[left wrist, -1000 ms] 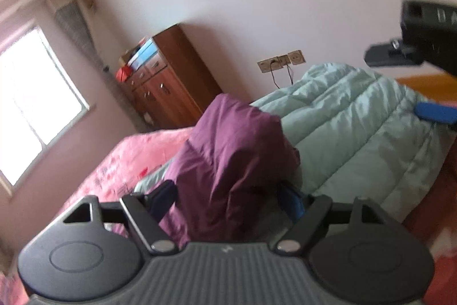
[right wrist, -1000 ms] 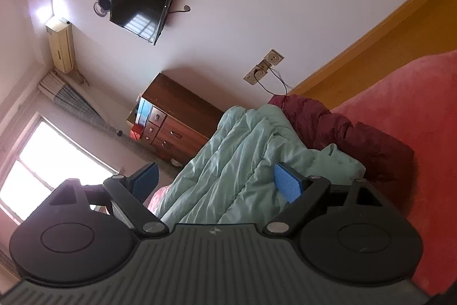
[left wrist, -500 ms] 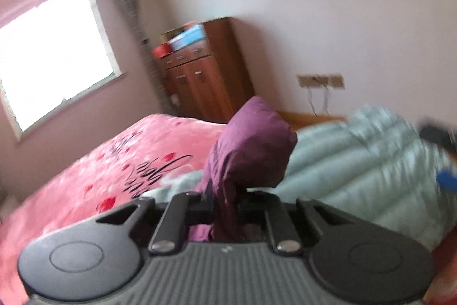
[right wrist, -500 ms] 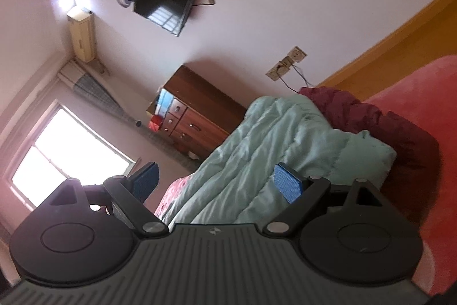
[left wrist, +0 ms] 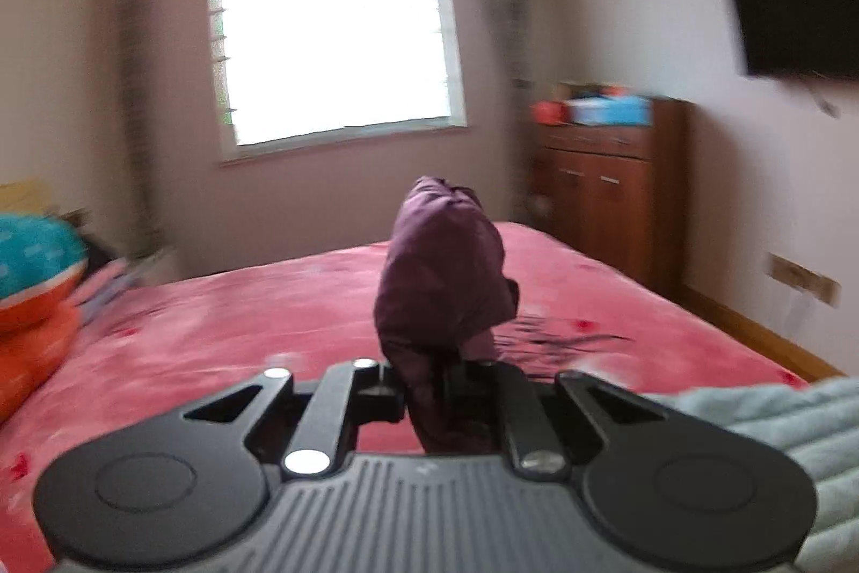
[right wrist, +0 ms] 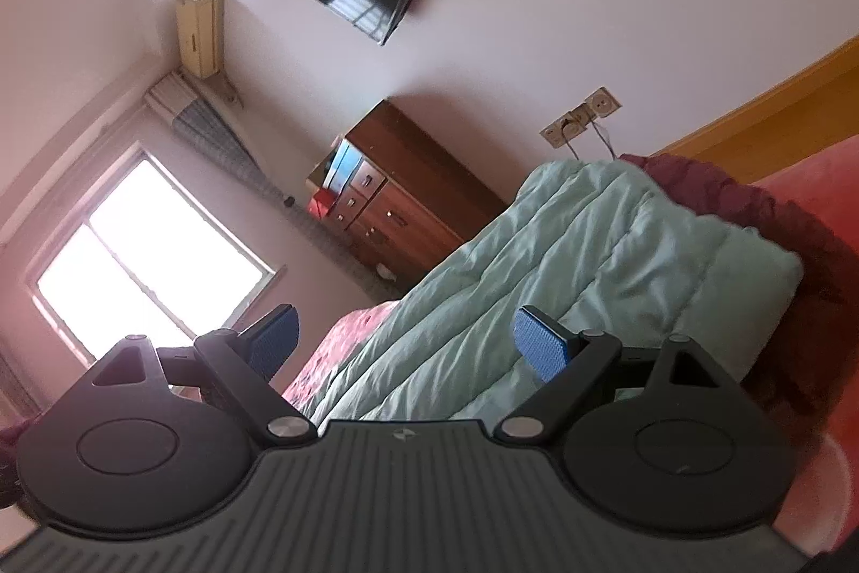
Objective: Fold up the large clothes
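Your left gripper (left wrist: 429,390) has its jaws clenched on a fold of the purple garment (left wrist: 443,272), which bunches up from between them and stands lifted over the pink bedspread (left wrist: 241,331); the left wrist view is blurred, so the fine detail of the cloth is hard to read. Beyond the garment you face a bright window (left wrist: 335,41), with a wooden dresser (left wrist: 612,191) to its right against the wall and a black television (left wrist: 800,20) mounted higher up on that wall. A teal and orange cushion (left wrist: 32,283) lies at the left edge of the bed, and a corner of the pale green quilt (left wrist: 778,417) shows at the lower right, just beside your gripper's body. Your right gripper (right wrist: 405,339) has its jaws released and spread apart, blue pads (right wrist: 539,342) bare and nothing between them. It looks along the green quilt, which lies heaped on the bed, with a dark red blanket (right wrist: 778,218) bunched against its far end. In that tilted view the dresser stands behind the quilt, a wall socket (right wrist: 582,116) with a cable sits near it, and an air conditioner (right wrist: 198,28) hangs in the corner above the window.
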`<state>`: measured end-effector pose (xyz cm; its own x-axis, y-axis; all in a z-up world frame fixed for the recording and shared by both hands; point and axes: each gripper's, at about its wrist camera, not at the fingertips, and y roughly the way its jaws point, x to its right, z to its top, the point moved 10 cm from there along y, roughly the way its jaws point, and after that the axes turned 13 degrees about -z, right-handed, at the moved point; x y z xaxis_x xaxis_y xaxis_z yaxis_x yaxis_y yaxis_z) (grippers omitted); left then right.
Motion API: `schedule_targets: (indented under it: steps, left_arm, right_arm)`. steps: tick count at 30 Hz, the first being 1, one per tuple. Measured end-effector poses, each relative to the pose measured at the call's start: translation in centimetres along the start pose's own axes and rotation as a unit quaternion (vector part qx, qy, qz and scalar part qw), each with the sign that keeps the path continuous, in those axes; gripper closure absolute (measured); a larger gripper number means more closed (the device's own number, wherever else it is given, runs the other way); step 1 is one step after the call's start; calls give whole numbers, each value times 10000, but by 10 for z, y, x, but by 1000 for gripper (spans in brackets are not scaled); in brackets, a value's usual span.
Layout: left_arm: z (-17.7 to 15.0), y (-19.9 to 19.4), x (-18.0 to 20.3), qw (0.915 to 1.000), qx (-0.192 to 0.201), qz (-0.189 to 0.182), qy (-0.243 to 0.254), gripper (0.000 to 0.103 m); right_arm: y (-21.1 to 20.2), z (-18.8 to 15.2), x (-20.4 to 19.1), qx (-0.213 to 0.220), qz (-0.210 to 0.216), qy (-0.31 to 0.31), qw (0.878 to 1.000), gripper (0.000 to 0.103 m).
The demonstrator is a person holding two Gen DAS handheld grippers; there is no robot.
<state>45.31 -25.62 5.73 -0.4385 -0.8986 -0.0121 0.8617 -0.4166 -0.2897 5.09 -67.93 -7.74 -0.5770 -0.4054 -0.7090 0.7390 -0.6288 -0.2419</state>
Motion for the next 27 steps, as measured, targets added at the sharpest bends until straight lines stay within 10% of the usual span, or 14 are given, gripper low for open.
schedule_targets:
  steps: [13, 27]
  left_arm:
    - [-121, -108, -208, 9741, -26, 1656, -1537, 94]
    - [-279, -149, -290, 9333, -297, 1939, -3008, 87]
  right_arm:
    - [-15, -49, -72, -109, 588, -1219, 9907, 0]
    - [-37, -140, -150, -446, 1192, -2912, 9481, 0]
